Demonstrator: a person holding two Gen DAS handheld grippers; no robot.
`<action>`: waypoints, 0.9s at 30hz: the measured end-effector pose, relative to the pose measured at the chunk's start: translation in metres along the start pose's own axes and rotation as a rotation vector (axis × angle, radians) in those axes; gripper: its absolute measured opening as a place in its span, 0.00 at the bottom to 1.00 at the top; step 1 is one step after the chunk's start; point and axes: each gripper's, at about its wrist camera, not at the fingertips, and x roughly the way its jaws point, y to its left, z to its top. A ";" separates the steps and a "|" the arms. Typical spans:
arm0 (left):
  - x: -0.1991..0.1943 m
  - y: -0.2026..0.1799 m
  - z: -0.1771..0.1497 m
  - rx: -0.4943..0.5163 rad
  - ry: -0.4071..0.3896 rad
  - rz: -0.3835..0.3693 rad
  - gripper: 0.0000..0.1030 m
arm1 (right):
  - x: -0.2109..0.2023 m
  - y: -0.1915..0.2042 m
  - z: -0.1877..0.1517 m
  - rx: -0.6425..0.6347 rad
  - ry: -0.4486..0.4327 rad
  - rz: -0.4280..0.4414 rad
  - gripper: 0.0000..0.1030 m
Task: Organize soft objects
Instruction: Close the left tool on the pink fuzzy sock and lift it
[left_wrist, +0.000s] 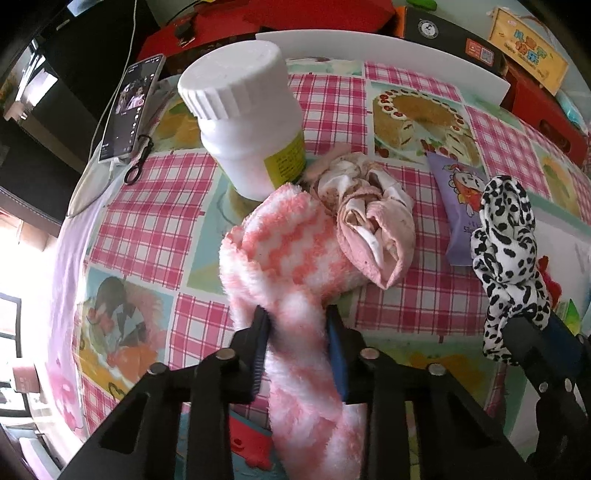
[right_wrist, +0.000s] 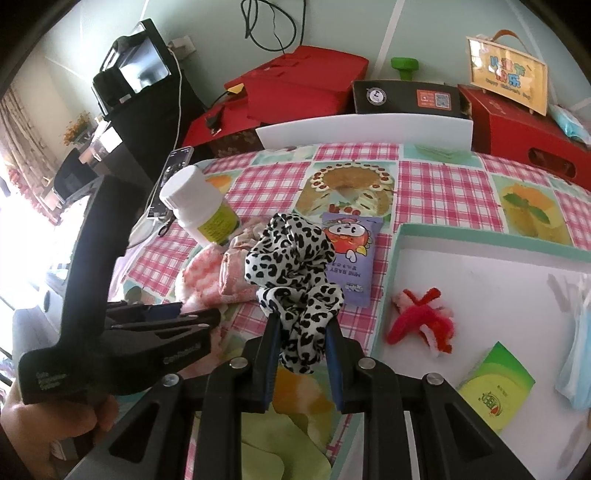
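My left gripper (left_wrist: 297, 321) is shut on a fluffy pink-and-white sock (left_wrist: 288, 258), which lies on the checked tablecloth and runs back between the jaws. A crumpled pale pink cloth (left_wrist: 365, 218) lies against the sock's far end. My right gripper (right_wrist: 302, 326) is shut on a black-and-white spotted scrunchie (right_wrist: 291, 266) and holds it above the table; it also shows at the right of the left wrist view (left_wrist: 506, 243). The sock (right_wrist: 201, 275) and pink cloth (right_wrist: 236, 280) lie left of the scrunchie.
A white pill bottle (left_wrist: 247, 114) stands behind the sock. A purple snack packet (right_wrist: 351, 254) lies mid-table. A white tray (right_wrist: 480, 280) at right holds a red fuzzy toy (right_wrist: 421, 321), a green packet (right_wrist: 496, 386) and masks. A phone (left_wrist: 133, 107) leans at left. Boxes line the back.
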 end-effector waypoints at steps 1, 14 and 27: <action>-0.001 -0.001 0.000 0.002 -0.006 -0.004 0.22 | 0.000 -0.001 0.000 0.003 0.000 -0.002 0.24; -0.018 0.004 0.001 -0.006 -0.048 -0.041 0.14 | -0.003 -0.002 0.001 0.009 -0.004 -0.012 0.24; -0.048 0.018 0.001 -0.040 -0.140 -0.076 0.14 | -0.008 -0.001 -0.001 0.008 -0.024 -0.019 0.24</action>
